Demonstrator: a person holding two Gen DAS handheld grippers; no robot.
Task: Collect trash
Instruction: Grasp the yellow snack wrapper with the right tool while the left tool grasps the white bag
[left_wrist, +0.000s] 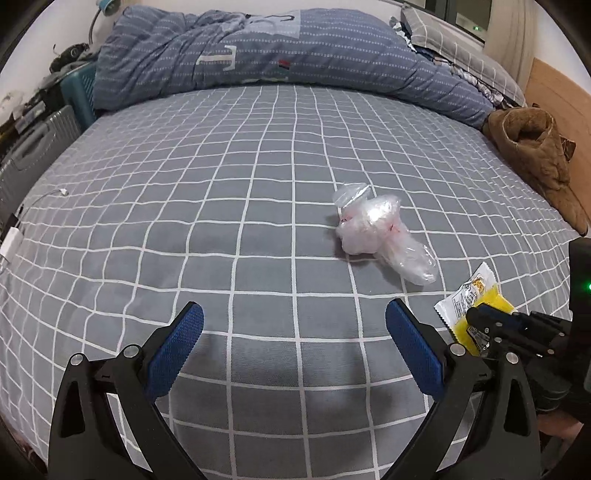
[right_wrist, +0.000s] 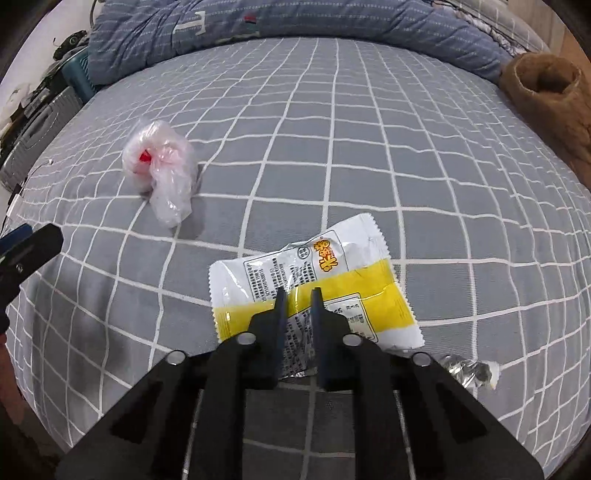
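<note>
On the bed (left_wrist: 258, 184), we find a crumpled plastic bag (left_wrist: 376, 232): light, soft, slippery; pinch its bunched middle. Our left gripper (left_wrist: 294, 321) fingers stand apart. Our right gripper (right_wrist: 297, 295) fingers clamp the thin snack wrapper (right_wrist: 332, 266).

Right hand-held gripper (right_wrist: 296, 295) closed on yellow-and-white snack wrapper (right_wrist: 343, 280), lying on grey checked bed (right_wrist: 443, 166). Crumpled clear plastic bag (right_wrist: 162, 177) apart, left. Foil scrap (right_wrist: 469, 371) near right. Blue quilt (right_wrist: 295, 18) behind.

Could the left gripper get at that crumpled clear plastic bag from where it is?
Probably yes: the left gripper is open, and only bare bedsheet lies between it and the plastic bag.
</note>
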